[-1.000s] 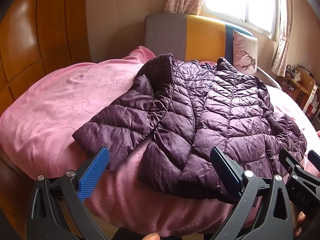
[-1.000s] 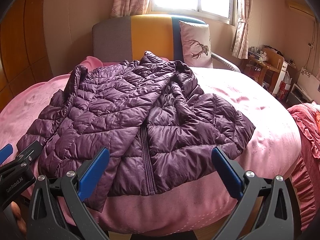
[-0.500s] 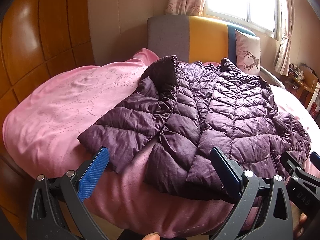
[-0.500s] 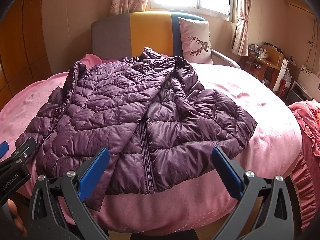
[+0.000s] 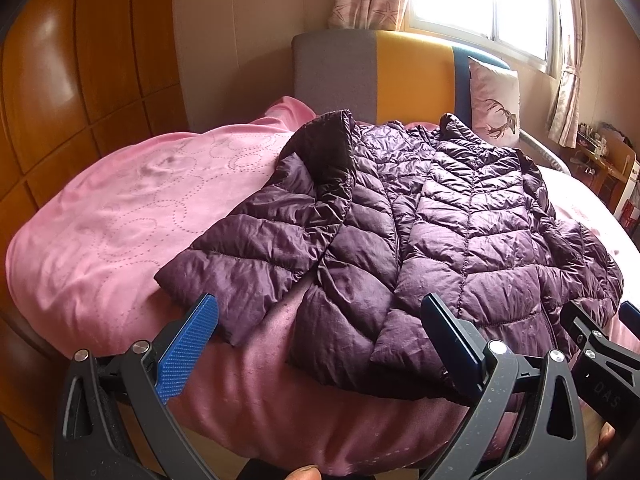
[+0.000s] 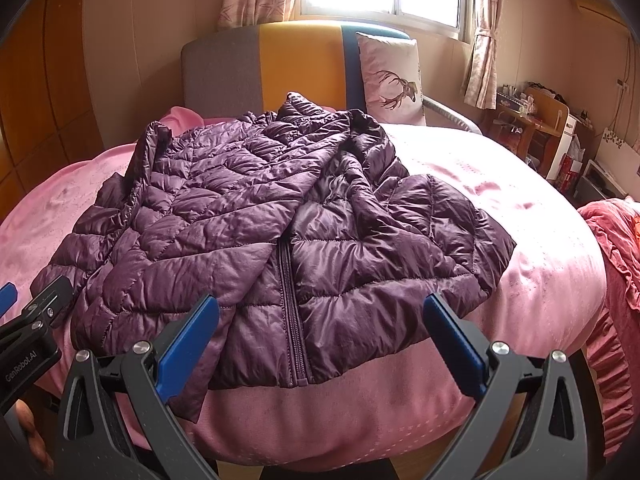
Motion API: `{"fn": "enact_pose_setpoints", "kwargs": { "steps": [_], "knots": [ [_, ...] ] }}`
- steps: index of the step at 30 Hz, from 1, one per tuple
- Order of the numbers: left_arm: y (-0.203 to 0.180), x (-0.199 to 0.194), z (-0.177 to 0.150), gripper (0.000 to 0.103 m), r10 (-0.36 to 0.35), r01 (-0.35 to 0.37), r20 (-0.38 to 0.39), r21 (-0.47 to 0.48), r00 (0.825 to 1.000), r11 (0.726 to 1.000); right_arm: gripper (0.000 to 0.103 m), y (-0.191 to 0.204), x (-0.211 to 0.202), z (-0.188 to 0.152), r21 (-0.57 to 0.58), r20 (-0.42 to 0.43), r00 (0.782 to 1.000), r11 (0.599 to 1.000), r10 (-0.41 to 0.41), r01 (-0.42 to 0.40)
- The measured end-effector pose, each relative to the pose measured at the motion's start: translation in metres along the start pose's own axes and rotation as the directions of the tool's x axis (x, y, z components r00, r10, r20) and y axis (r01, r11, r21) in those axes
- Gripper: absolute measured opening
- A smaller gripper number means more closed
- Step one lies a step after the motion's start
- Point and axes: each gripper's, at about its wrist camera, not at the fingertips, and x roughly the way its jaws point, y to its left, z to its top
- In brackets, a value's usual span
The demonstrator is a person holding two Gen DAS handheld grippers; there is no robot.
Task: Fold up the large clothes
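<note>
A dark purple quilted puffer jacket lies spread front-up on the pink bed, zipper towards me; it also shows in the right wrist view. Its hem hangs near the bed's front edge. My left gripper is open and empty, just in front of the hem's left part and the left sleeve. My right gripper is open and empty, in front of the zipper's bottom end. Each gripper shows at the edge of the other's view.
A grey, yellow and blue headboard and a deer-print pillow stand at the back. Wooden wardrobe panels are on the left. A red ruffled cloth and a cluttered desk are on the right.
Both grippers have moved a little closer to the jacket's hem and slightly higher. The jacket has not moved. Both stay open.
</note>
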Motion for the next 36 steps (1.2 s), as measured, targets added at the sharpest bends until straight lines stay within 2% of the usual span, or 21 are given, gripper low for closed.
{"fn": "enact_pose_setpoints", "kwargs": {
  "steps": [11,28,32,36],
  "knots": [
    [0.0,0.004,-0.001,0.1,0.002,-0.002,-0.017,-0.002,1.0,1.0,0.101,0.001,0.001,-0.001,-0.001,0.002,1.0,1.0,0.011,-0.011],
    [0.007,0.02,0.001,0.1,0.008,-0.009,-0.055,-0.014,0.998,1.0,0.101,0.013,0.007,0.01,-0.041,0.006,0.994,0.994,0.105,-0.105],
    [0.01,0.026,0.0,0.1,-0.031,0.031,-0.065,-0.011,0.997,0.999,0.1,0.023,0.015,0.015,-0.083,-0.018,0.986,0.982,0.168,-0.169],
    [0.02,0.033,0.0,0.1,-0.093,0.088,-0.085,-0.062,0.992,0.994,0.09,0.038,0.025,0.019,-0.144,-0.042,0.973,0.963,0.225,-0.229]
  ]
}}
